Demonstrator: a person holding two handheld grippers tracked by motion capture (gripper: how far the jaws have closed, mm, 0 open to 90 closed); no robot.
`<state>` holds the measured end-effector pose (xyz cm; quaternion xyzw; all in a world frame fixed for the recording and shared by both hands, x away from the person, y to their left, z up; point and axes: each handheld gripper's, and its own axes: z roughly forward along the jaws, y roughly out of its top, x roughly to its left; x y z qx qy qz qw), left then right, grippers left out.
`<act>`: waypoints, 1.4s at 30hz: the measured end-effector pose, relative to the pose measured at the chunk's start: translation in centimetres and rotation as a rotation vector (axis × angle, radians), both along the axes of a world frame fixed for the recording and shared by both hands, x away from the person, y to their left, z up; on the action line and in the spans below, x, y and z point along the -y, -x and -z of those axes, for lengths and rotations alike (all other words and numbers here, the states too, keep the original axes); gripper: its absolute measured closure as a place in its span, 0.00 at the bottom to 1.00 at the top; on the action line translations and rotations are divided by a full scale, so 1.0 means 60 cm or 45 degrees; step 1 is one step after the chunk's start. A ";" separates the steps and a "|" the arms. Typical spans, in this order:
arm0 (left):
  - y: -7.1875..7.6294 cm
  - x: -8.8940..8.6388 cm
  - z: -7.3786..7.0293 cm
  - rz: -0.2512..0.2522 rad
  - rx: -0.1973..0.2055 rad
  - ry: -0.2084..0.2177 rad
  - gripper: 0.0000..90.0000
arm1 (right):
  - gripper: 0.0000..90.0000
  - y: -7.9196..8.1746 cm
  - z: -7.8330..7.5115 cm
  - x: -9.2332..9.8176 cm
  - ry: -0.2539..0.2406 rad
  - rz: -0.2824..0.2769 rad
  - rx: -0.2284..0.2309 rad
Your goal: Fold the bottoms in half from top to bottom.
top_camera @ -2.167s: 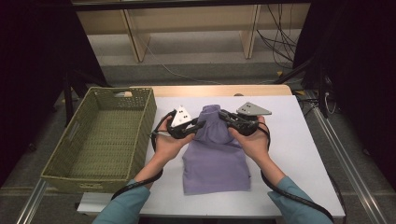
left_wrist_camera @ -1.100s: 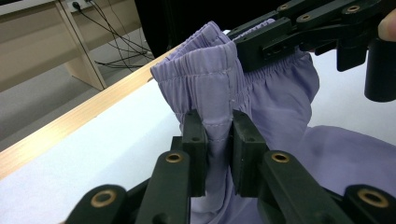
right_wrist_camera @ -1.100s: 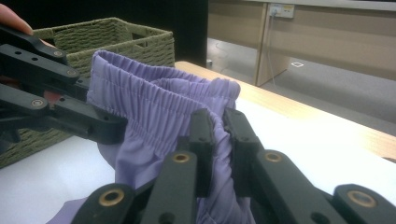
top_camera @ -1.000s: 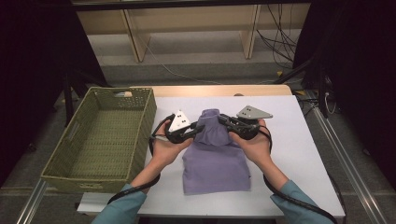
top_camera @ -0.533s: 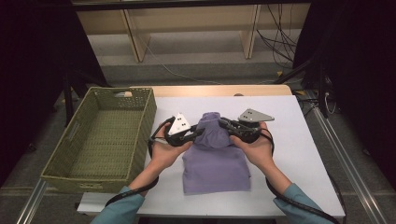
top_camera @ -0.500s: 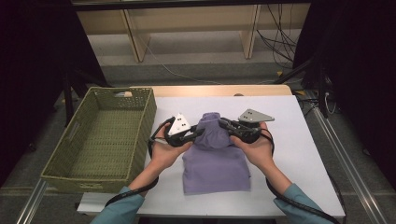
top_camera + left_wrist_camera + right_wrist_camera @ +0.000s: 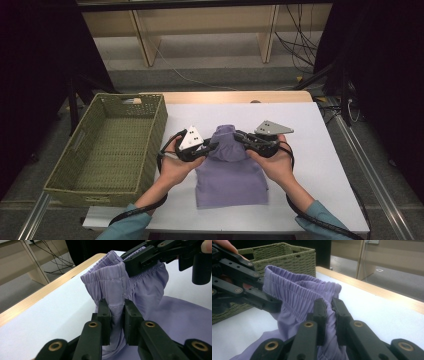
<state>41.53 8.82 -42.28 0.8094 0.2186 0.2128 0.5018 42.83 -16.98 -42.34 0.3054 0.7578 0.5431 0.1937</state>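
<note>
Purple shorts [image 7: 230, 172] lie mid-bench, waistband lifted at 12 o'clock. My left gripper [image 7: 212, 147] pinches the band's 9 o'clock side, jaws nearly closed on cloth; my right gripper [image 7: 240, 136] clamps its 3 o'clock side likewise. Green basket [image 7: 107, 150] sits at 9 o'clock on the white bench [image 7: 325, 165].

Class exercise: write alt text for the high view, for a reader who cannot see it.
Two hand-held grippers, the left gripper and the right gripper, pinch the raised waistband of purple shorts on a white table. A green woven basket sits at the left.
</note>
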 end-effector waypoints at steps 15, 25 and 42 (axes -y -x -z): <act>0.009 0.000 0.005 0.024 -0.003 -0.029 0.86 | 0.92 0.006 0.006 0.003 0.014 -0.030 -0.028; 0.016 0.000 0.008 0.028 -0.012 -0.027 0.86 | 0.92 0.010 0.007 0.004 0.019 -0.041 -0.039; 0.024 0.001 0.013 0.056 -0.021 -0.050 0.86 | 0.92 0.016 0.012 0.008 0.030 -0.067 -0.063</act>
